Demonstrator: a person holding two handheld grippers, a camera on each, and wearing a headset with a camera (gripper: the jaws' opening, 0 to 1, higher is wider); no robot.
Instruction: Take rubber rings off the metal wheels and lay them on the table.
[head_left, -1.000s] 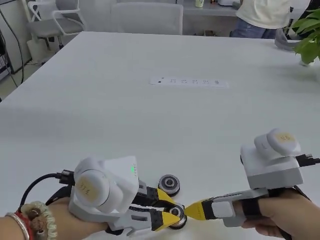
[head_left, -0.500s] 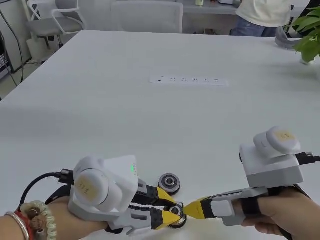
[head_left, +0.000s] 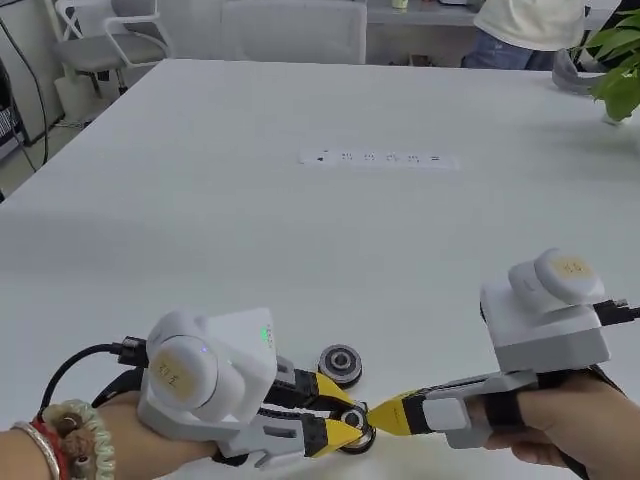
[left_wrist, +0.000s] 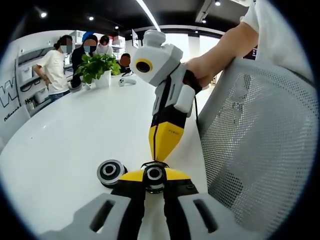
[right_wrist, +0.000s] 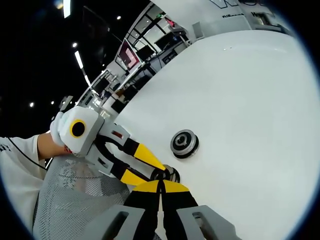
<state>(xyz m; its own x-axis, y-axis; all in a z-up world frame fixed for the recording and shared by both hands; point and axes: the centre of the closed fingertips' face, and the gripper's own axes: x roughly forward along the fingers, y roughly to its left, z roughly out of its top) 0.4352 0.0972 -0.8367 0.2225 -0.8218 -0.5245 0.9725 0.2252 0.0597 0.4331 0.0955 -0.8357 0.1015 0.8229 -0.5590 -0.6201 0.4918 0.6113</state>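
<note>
A small metal wheel (left_wrist: 154, 174) with a black rubber ring sits clamped between the yellow tips of my left gripper (left_wrist: 154, 180), low on the white table (head_left: 300, 230) near its front edge. My right gripper (right_wrist: 160, 183) comes in from the right, jaws closed to a point on that wheel's rim (right_wrist: 171, 174), seemingly pinching the ring. In the head view the left gripper (head_left: 348, 420) and right gripper (head_left: 377, 418) meet tip to tip at the wheel (head_left: 357, 430). A second wheel (head_left: 341, 362) (left_wrist: 111, 171) (right_wrist: 184, 143) with its ring on lies flat just beyond.
A white power strip (head_left: 380, 159) lies mid-table. A potted plant (head_left: 615, 80) stands at the far right corner, with people beyond it. A grey mesh chair back (left_wrist: 260, 140) is close behind the front edge. Wide bare tabletop stretches ahead.
</note>
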